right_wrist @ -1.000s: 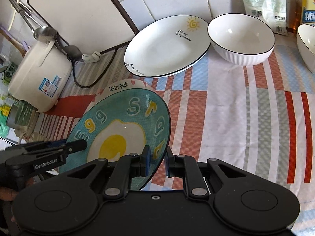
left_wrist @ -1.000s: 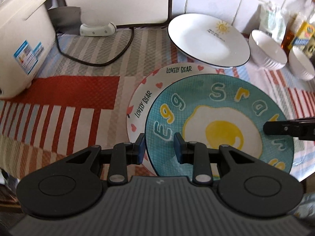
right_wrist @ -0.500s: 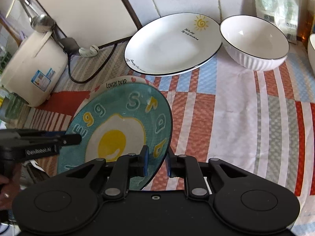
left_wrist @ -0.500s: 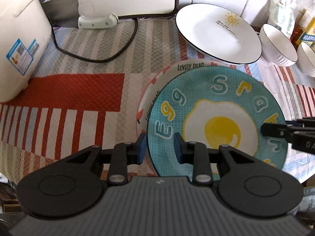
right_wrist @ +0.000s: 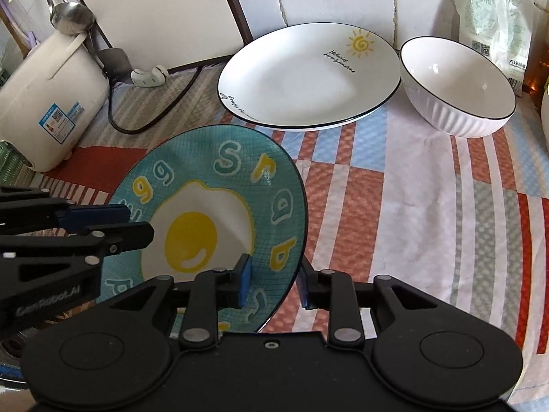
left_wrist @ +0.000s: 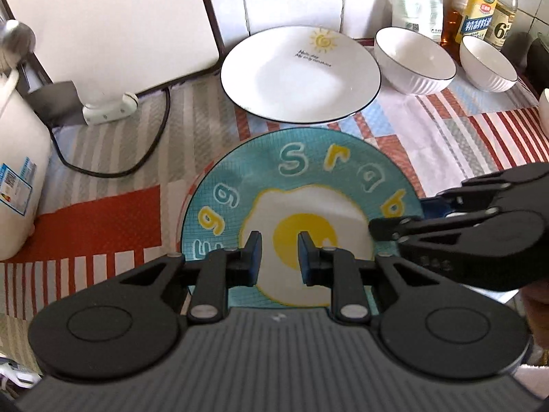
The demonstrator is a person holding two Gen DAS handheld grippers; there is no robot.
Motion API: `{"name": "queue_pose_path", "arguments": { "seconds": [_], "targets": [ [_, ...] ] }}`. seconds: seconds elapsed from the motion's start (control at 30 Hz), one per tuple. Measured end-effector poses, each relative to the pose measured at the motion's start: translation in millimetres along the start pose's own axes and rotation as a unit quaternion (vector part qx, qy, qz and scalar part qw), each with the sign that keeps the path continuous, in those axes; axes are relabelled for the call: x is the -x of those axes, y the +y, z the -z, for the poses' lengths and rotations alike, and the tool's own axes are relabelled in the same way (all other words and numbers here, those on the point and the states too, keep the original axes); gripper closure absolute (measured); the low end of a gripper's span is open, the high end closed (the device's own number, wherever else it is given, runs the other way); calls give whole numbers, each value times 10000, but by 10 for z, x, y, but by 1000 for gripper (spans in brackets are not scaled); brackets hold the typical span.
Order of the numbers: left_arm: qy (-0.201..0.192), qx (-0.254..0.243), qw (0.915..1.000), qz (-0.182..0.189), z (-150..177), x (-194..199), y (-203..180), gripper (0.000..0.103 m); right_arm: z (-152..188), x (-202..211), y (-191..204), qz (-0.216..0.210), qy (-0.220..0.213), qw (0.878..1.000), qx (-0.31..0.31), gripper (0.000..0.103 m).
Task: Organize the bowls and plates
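The teal round plate printed with a fried egg and pastel letters [right_wrist: 212, 226] now lies squarely over the heart-rimmed white plate that half a second ago showed as a crescent at its far-left edge; only a thin red sliver remains in the left wrist view. The right gripper [right_wrist: 272, 281] is opening: its blue pads stand apart on either side of the plate's near-right rim, no longer pinching it as they did a second ago. The left gripper [left_wrist: 279, 257] is closing, yet its pads hang above the egg design with only air between them, gripping nothing. The release suggests this plate is stacked and the pair of hands may turn to the rest. Just beyond sits a white oval plate with a black rim and a yellow sun motif [right_wrist: 308, 75], and to its right a white ribbed bowl with a dark rim [right_wrist: 458, 89], with a second such bowl [left_wrist: 487, 63] farther right. All rest on a striped and checked cloth in red, grey and blue [right_wrist: 429, 189], against a white tiled wall, with a cream rice cooker [right_wrist: 51, 103] at far left and bottles and a bag at far right.
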State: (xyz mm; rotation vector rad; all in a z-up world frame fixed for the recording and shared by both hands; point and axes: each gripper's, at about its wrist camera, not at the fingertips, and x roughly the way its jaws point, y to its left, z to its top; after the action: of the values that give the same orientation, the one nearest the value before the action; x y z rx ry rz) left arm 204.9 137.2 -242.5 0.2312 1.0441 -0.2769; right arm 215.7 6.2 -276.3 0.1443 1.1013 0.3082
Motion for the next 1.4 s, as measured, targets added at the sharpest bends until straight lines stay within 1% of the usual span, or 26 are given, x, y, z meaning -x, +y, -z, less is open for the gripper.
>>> {"name": "queue_pose_path", "arguments": {
  "seconds": [0.1, 0.2, 0.3, 0.33, 0.37, 0.43, 0.53, 0.67, 0.77, 0.87, 0.93, 1.0, 1.07, 1.13, 1.2, 1.23, 1.27, 1.3, 1.4],
  "targets": [
    [-60, 134, 9999, 26, -24, 51, 32, 80, 24, -39, -2, -57, -42, 10000, 60, 65],
    [-145, 254, 9996, 46, -66, 101, 43, 80, 19, -59, 32, -24, -10, 9993, 375, 63],
    [-221, 346, 9992, 31, -151, 163, 81, 72, -16, 43, 42, 145, -116, 9972, 730, 63],
    [-258, 407, 9988, 38, -197, 192, 104, 69, -38, 125, 14, 114, -206, 9968, 758, 62],
    [-301, 487, 9983, 62, -251, 225, 133, 69, -67, 226, -36, 38, -307, 9970, 712, 60],
    [-434, 679, 9967, 117, -366, 292, 204, 62, -131, 423, -150, -97, -505, 9974, 505, 59],
    [-595, 911, 9940, 69, -529, 339, 294, 59, -276, 678, -308, -356, -800, 9959, 231, 58],
    [-706, 1077, 9917, -24, -728, 303, 403, 59, -437, 785, -388, -458, -1096, 9928, 170, 58],
    [-771, 1264, 9890, -16, -855, 177, 489, 59, -517, 663, -451, -499, -1052, 9932, 66, 58],
    [-759, 1429, 9868, -89, -965, 13, 568, 59, -580, 478, -492, -443, -991, 9941, -60, 58],
    [-743, 1515, 9856, -77, -1015, -92, 607, 59, -621, 373, -537, -484, -932, 9943, -199, 58],
    [-720, 1559, 9851, -31, -1059, -201, 638, 59, -658, 280, -581, -471, -859, 9946, -338, 58],
    [-803, 1527, 9850, -3, -1086, -336, 669, 59, -681, 208, -609, -470, -835, 9943, -458, 58],
    [-742, 1621, 9840, -72, -1120, -491, 709, 61, -723, 123, -666, -522, -864, 9931, -603, 58],
    [-687, 1791, 9814, 14, -1156, -623, 772, 61, -746, 27, -702, -505, -849, 9918, -813, 58],
    [-690, 1931, 9787, 76, -1167, -683, 815, 61, -756, -26, -718, -491, -823, 9912, -911, 58],
    [-695, 2093, 9753, 117, -1171, -733, 855, 61, -767, -77, -737, -476, -793, 9905, -1014, 55],
    [-680, 2206, 9729, 146, -1172, -780, 881, 61, -773, -131, -759, -431, -773, 9899, -1106, 55],
    [-536, 2293, 9717, 160, -1184, -906, 897, 61, -790, -246, -827, -339, -791, 9872, -1340, 55]
  ]
}}
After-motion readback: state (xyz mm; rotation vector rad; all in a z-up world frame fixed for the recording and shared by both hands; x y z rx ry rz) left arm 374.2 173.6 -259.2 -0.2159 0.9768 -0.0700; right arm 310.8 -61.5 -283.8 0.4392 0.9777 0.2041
